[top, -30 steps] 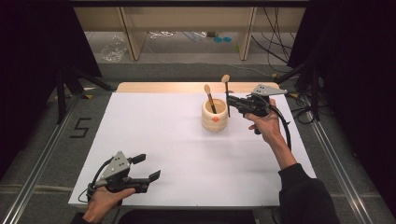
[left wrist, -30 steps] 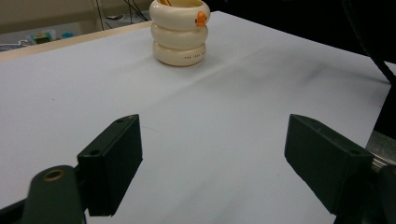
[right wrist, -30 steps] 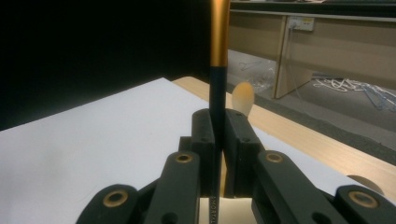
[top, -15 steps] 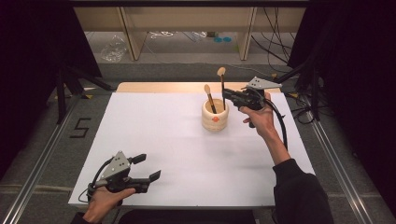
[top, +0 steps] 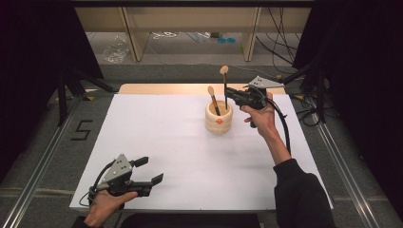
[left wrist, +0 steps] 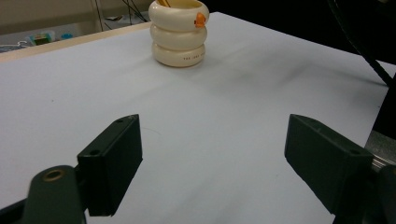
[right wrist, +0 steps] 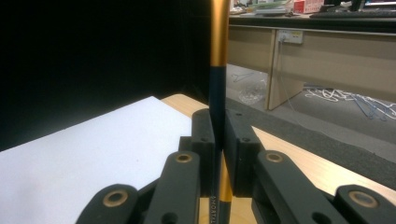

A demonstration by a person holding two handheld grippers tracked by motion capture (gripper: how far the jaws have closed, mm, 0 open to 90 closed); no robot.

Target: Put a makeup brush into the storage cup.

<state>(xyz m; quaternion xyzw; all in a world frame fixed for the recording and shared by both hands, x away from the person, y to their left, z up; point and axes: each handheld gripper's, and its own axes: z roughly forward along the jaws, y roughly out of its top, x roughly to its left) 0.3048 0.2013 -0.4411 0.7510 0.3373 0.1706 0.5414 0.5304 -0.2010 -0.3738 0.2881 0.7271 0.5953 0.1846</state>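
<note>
High view, right gripper (top: 227, 91) fingers clamp brush (top: 225, 87), left gripper (top: 148, 172) fingers wide apart, floor "5" (top: 81, 129).

Both grippers black, two flat screw-holed jaws each; left gripper (top: 142, 173) and right gripper (top: 228, 91) topped by grey triangular plates; black cables trailing; dark sleeve (top: 299, 192) beside table edge.
</note>
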